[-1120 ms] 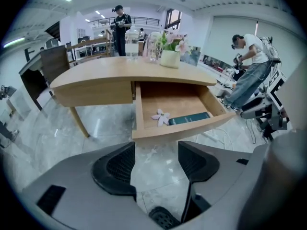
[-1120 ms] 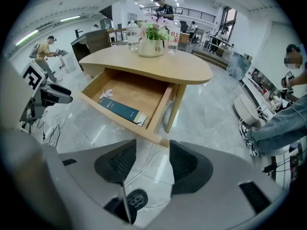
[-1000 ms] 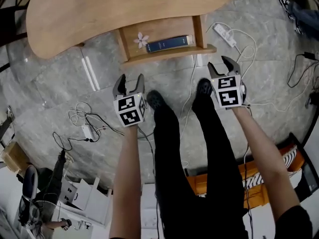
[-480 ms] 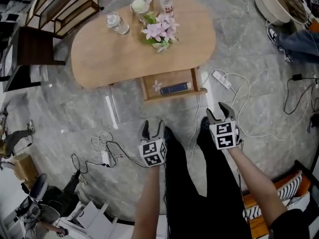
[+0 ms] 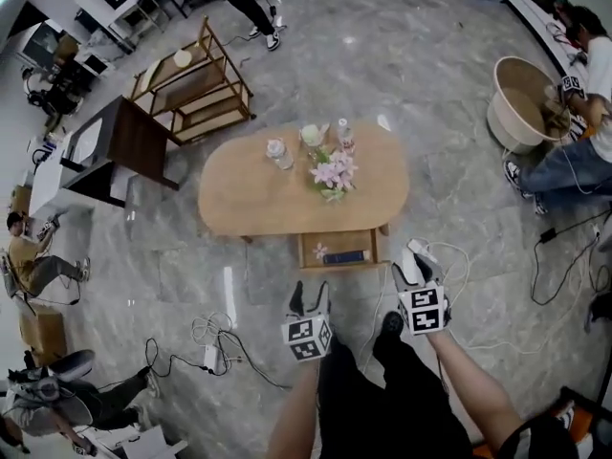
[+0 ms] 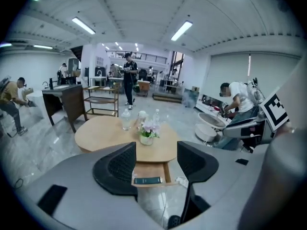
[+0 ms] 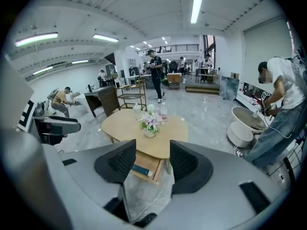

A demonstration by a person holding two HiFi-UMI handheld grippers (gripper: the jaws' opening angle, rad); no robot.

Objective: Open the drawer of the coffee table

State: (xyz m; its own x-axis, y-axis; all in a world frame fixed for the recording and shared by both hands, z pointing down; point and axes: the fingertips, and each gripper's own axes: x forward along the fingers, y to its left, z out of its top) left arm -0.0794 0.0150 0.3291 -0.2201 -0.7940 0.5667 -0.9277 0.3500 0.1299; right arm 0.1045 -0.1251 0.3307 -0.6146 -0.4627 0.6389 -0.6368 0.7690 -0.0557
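- The drawer (image 5: 339, 250) stands pulled out from the near edge of the coffee table (image 5: 287, 194), with a dark book (image 5: 344, 255) and a small flower (image 5: 319, 252) lying inside.
- A second ago the table filled the head view. Now it sits well off, because the person has risen and drawn both tools back from it.
- The left gripper (image 5: 311, 293) and right gripper (image 5: 414, 271), short of the table, gape with nothing between their jaws.
- The opening looks done to me.
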